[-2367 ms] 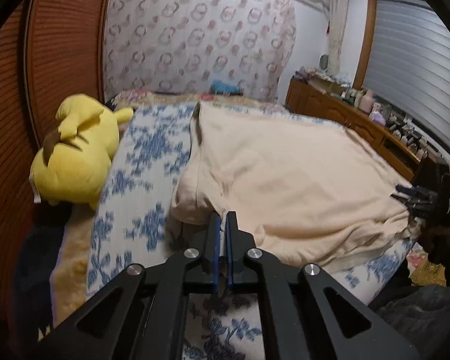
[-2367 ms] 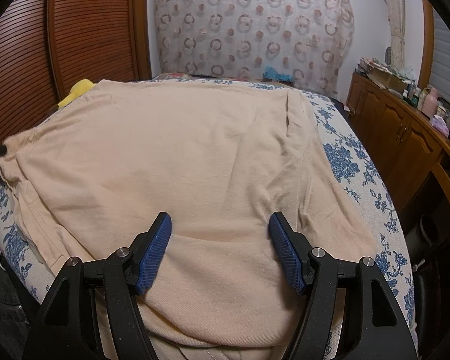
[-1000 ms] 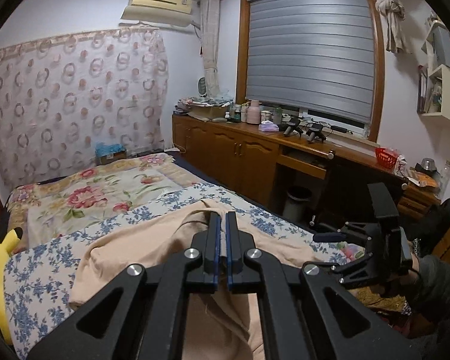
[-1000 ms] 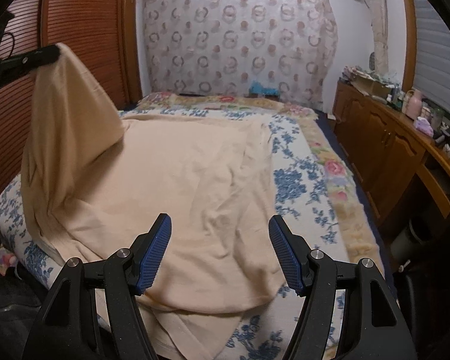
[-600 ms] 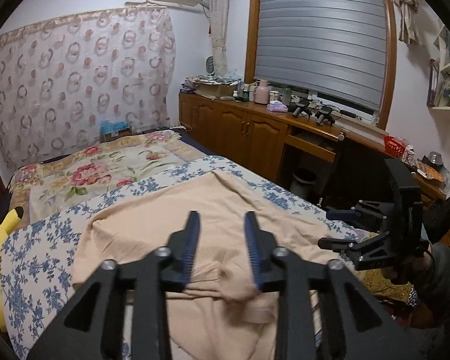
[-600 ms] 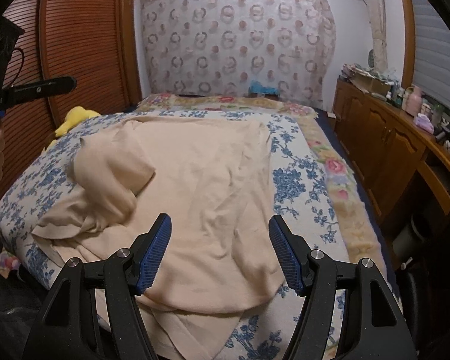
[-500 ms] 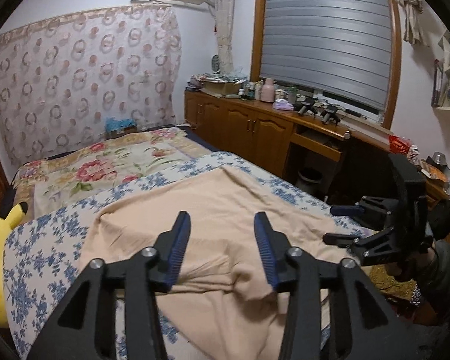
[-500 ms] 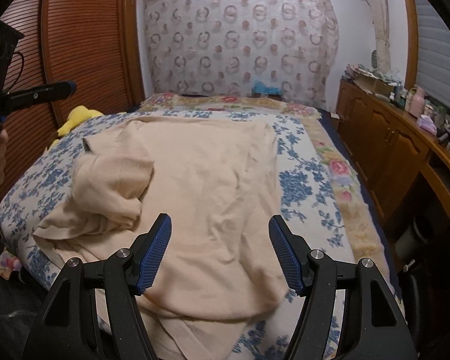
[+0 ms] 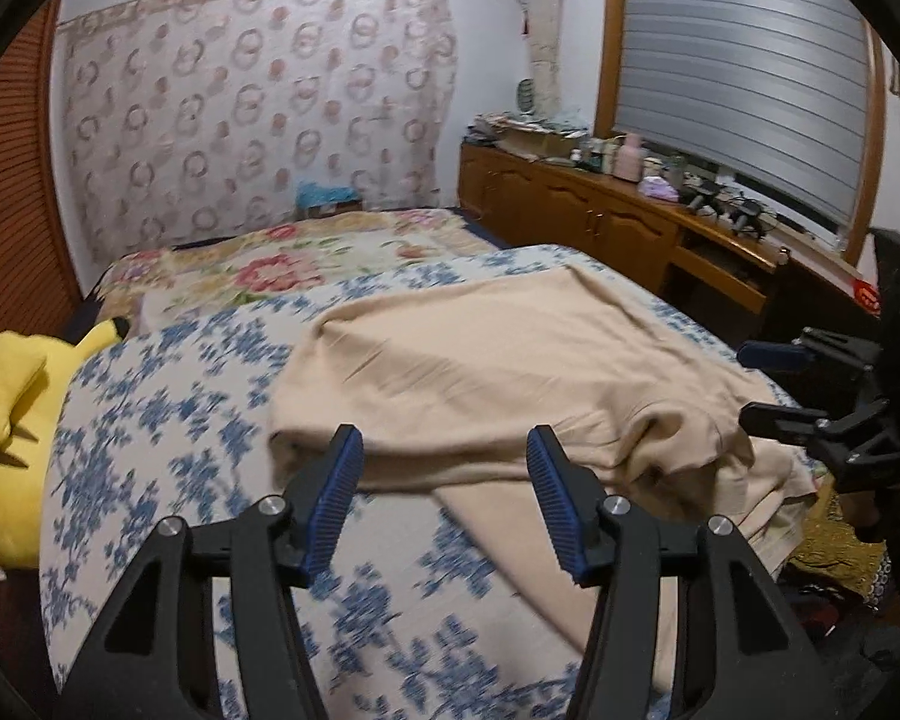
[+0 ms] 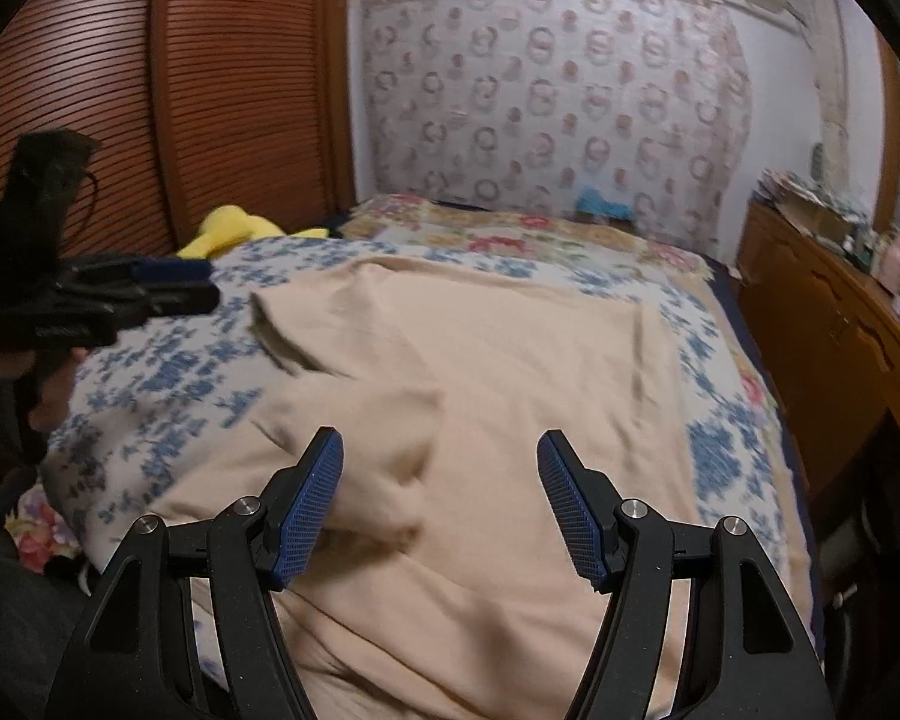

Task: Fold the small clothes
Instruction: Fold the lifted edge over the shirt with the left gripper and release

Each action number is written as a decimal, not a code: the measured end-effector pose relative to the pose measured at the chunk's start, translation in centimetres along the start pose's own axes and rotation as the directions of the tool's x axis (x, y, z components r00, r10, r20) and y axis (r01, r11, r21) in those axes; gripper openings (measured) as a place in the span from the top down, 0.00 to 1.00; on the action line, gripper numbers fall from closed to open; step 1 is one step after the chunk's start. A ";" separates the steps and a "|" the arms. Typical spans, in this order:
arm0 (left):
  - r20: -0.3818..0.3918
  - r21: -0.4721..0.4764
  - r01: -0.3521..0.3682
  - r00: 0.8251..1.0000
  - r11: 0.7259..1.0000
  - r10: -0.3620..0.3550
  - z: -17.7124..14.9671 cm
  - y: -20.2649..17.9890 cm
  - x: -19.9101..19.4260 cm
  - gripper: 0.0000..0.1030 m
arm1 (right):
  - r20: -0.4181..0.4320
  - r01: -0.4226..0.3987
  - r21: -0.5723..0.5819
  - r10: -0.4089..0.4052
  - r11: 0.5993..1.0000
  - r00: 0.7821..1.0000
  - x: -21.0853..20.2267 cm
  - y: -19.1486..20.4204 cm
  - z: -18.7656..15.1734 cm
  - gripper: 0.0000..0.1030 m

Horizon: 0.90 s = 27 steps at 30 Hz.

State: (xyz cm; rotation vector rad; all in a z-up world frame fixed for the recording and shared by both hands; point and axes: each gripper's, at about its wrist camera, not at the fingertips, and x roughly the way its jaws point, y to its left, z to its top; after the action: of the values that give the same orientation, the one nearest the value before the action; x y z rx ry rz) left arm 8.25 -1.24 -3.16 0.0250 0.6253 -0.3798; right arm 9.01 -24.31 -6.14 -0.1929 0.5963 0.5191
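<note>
A beige garment (image 9: 510, 384) lies spread on the blue floral bed cover (image 9: 168, 438), with one side folded over onto itself in a rumpled heap. My left gripper (image 9: 444, 450) is open and empty, held above the bed just before the garment's near folded edge. My right gripper (image 10: 439, 450) is open and empty above the garment (image 10: 480, 396) near its front edge. The right gripper also shows in the left wrist view (image 9: 810, 396) at the right, and the left gripper shows in the right wrist view (image 10: 168, 285) at the left.
A yellow plush toy (image 9: 18, 420) lies at the bed's left side by the wooden slatted wall (image 10: 120, 96). A wooden cabinet (image 9: 600, 228) with clutter runs along the right under the shuttered window. A floral quilt (image 9: 282, 264) covers the far bed.
My left gripper lifted the garment's side, carried it over, opened and dropped it in a fold. It has since opened wider and drawn back left. The right gripper stayed open.
</note>
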 end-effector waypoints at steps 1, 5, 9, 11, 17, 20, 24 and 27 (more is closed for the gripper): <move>-0.001 -0.007 -0.007 1.000 1.000 0.007 -0.3 0.2 -0.1 0.46 | 0.000 -0.010 -0.010 0.010 1.000 1.000 0.2 0.6 0.2 0.33; -0.005 -0.025 -0.021 1.000 0.999 0.021 -1.0 0.8 -0.2 0.46 | -0.007 -0.042 -0.033 0.042 0.999 0.999 0.9 2.1 0.7 0.33; -0.005 -0.030 -0.031 0.999 0.999 0.031 -1.4 1.4 -0.4 0.46 | -0.034 -0.051 -0.072 0.048 0.996 0.998 2.1 3.5 0.7 0.33; -0.003 -0.033 -0.032 0.999 0.999 0.032 -1.5 1.6 -0.5 0.46 | -0.055 -0.046 -0.087 0.041 0.995 0.998 3.1 4.0 0.6 0.33; 0.000 -0.040 -0.040 0.999 0.998 0.040 -1.7 1.9 -0.6 0.46 | -0.099 -0.026 -0.082 0.018 0.996 0.995 5.2 3.5 0.1 0.33; -0.001 -0.044 -0.041 0.999 0.998 0.041 -1.7 2.1 -0.7 0.46 | -0.118 -0.018 -0.071 0.009 0.997 0.993 6.0 2.9 0.0 0.35; -0.006 -0.050 -0.042 0.999 0.998 0.042 -1.9 2.3 -0.5 0.46 | -0.153 -0.018 -0.067 0.007 0.998 0.988 6.9 2.6 -0.6 0.53; -0.012 -0.055 -0.043 0.999 0.998 0.042 -2.2 2.4 -0.4 0.46 | -0.168 -0.024 -0.077 0.010 0.997 0.986 7.2 2.7 -1.0 0.84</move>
State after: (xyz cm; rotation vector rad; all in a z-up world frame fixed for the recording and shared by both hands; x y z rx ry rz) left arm 7.61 1.43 -4.96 -0.0129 0.6445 -0.3211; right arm 12.19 -19.36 -11.21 -0.3090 0.7423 0.5470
